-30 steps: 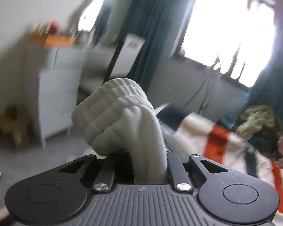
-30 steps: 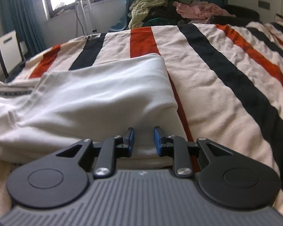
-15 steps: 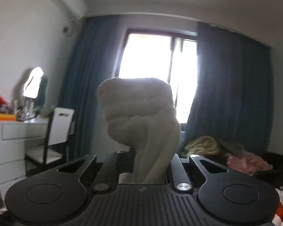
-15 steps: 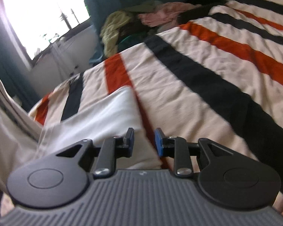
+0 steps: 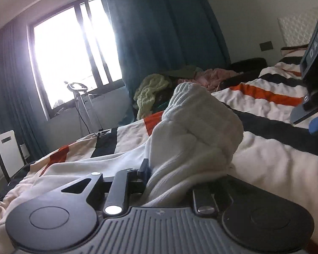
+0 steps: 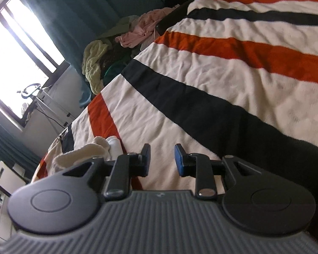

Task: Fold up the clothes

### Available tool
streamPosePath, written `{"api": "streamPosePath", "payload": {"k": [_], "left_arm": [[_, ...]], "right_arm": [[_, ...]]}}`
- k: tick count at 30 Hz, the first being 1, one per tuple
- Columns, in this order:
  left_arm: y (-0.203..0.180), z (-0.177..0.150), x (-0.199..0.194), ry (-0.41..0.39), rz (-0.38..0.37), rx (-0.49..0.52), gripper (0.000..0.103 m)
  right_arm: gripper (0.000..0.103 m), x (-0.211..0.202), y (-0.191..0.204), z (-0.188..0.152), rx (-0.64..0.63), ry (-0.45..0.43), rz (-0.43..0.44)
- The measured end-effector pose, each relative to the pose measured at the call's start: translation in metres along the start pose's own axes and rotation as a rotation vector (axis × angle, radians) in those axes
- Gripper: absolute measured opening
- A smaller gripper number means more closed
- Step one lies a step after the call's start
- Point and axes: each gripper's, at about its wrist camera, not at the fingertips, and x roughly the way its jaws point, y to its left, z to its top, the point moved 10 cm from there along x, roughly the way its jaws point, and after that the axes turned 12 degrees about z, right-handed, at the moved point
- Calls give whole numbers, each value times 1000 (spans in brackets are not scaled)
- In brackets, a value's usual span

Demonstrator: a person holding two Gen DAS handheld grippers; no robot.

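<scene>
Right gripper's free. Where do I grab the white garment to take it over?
Pinch the ribbed cuff from its right: it is bunched and stands clear of the blanket there. The left gripper has just been opening with the cloth between its jaws, so it probably lies loose.

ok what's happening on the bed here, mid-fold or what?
Mid-fold. A person with a gripper in each hand is working on the striped bed. The left gripper has a bunched white garment between its jaws, which have just been opening; whether the pads press on it is not visible. The right gripper is open and empty above the blanket. A heap of unfolded clothes waits at the far edge.
</scene>
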Motion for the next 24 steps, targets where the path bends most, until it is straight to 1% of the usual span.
{"api": "streamPosePath", "payload": {"k": [1,2,3,4,5,6,7,8,10,13,16,19,21,23,24], "left_arm": [[3,-2,6,21,-25,12,37],[6,-4,12,42,-51,24,53],[9,-6,18,63,-76,36,71],[11,-9,18,76,-94,52,80],[13,-12,17,87,-110,68,91],[17,-19,14,100,-134,75,95],[23,-26,12,113,-160,80,97],[30,-28,9,127,-177,79,100],[45,-32,4,154,-205,75,100],[87,-35,-1,180,-212,47,101],[123,-37,-2,172,-195,23,102],[168,-43,-1,168,-134,9,102],[193,-52,1,175,-71,10,102],[214,-65,-6,167,-11,33,102],[223,-73,-7,191,8,16,102]], "right_arm": [[29,1,0,0,4,2,9],[29,2,2,0,3,3,19],[29,3,4,1,1,4,29],[31,4,7,1,-1,5,40],[38,4,10,1,-6,4,54],[50,3,13,1,-13,-1,71],[58,2,16,2,-19,-7,87],[72,1,19,2,-25,-15,102],[84,-2,27,3,-33,-25,135],[84,-4,41,0,-60,-15,187],[84,-6,52,-7,-72,0,226],[84,-7,59,-13,-45,13,271],[84,-7,60,-17,-6,24,303],[85,-7,62,-21,20,31,332],[85,-7,63,-22,24,29,340]]}}
